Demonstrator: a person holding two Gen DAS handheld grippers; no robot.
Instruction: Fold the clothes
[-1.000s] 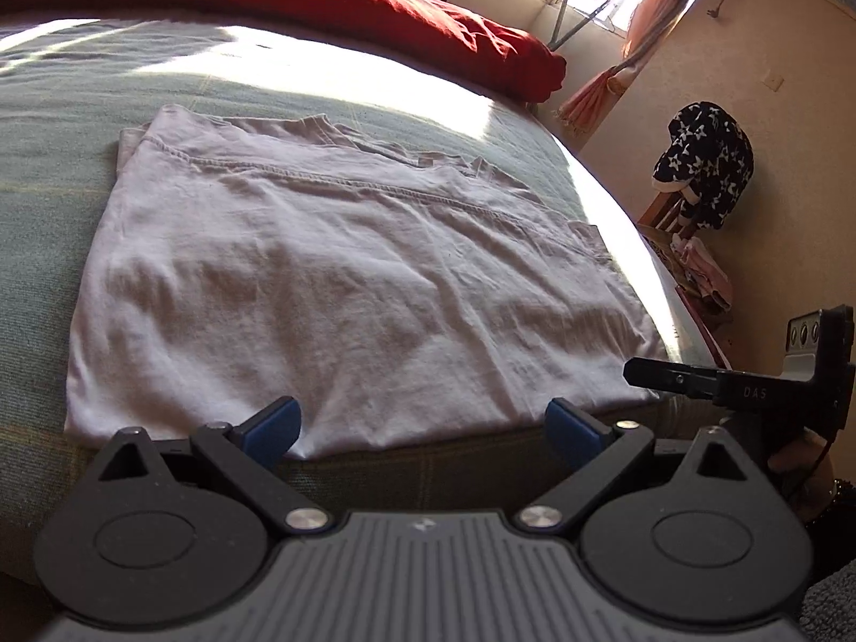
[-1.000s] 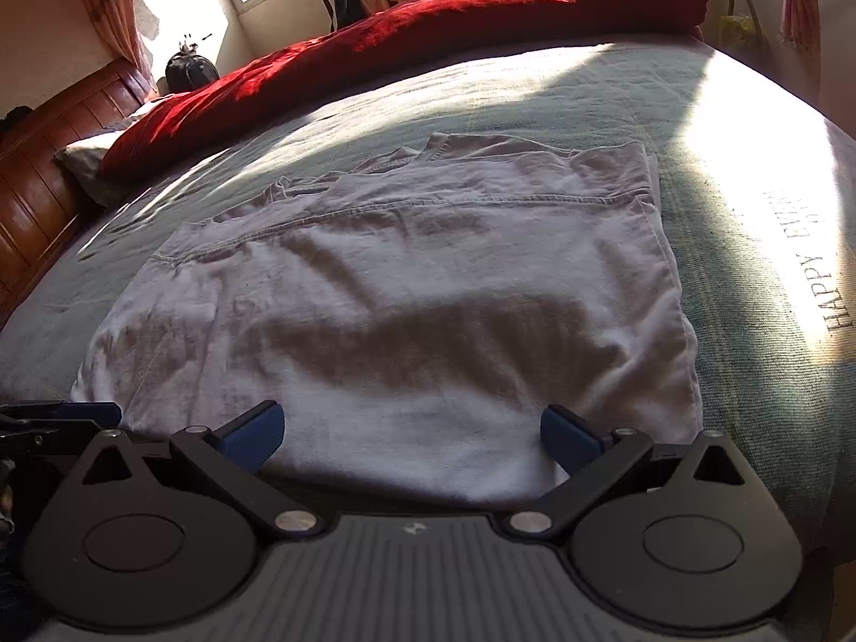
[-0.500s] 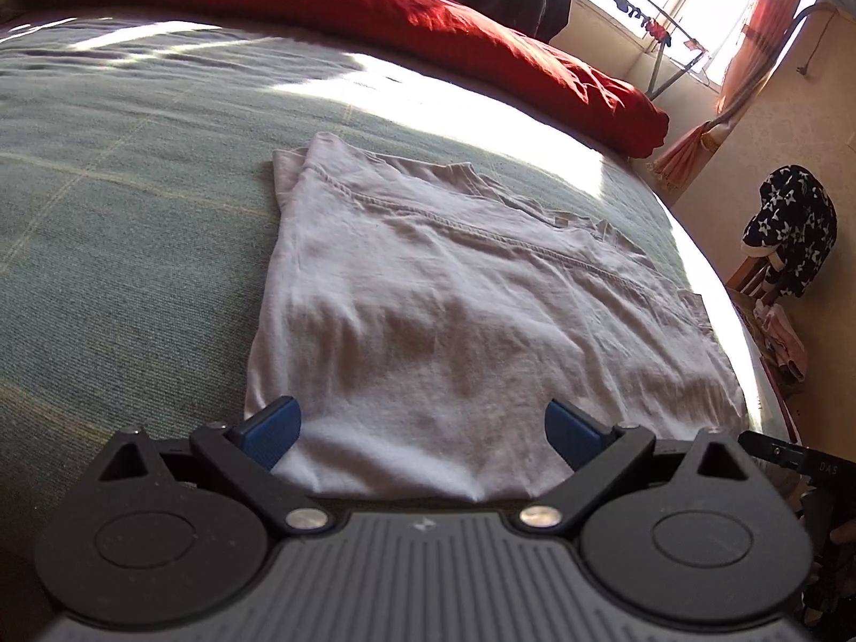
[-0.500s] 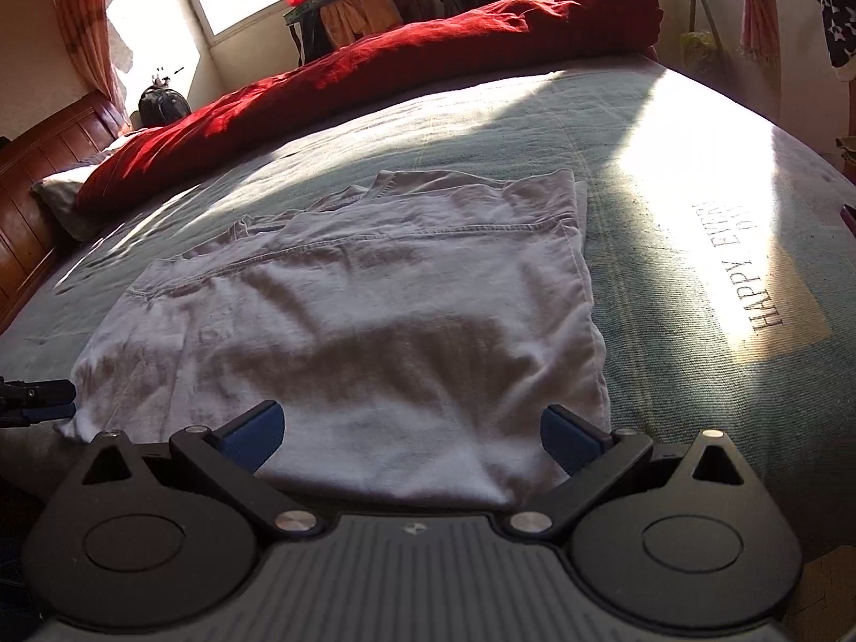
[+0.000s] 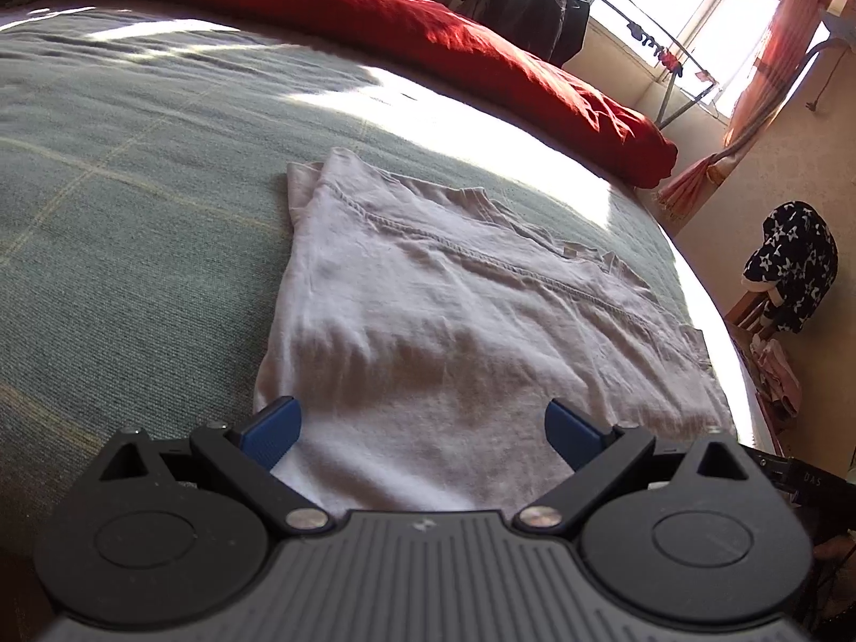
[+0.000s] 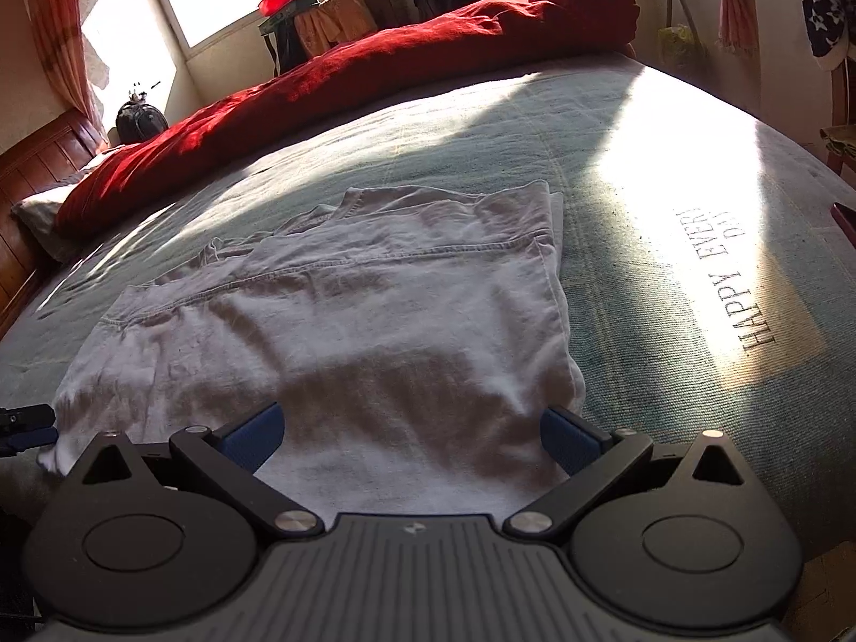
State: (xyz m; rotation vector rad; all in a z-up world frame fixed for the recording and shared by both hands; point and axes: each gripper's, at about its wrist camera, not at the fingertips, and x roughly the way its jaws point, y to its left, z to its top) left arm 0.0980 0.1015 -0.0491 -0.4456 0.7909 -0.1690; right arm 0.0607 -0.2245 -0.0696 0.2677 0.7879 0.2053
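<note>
Pale shirt (image 5: 455, 331) flat on the bed (image 5: 134, 203), near edge between both sets of wide-open, empty jaws.
It looks light, limp and wrinkly; pinch the two near corners, one per gripper.

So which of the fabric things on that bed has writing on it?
The green bedspread itself: near its right side, in the sunlit patch, it reads "HAPPY EVER". The pale folded shirt and the red duvet bunched along the far edge show no lettering.
</note>
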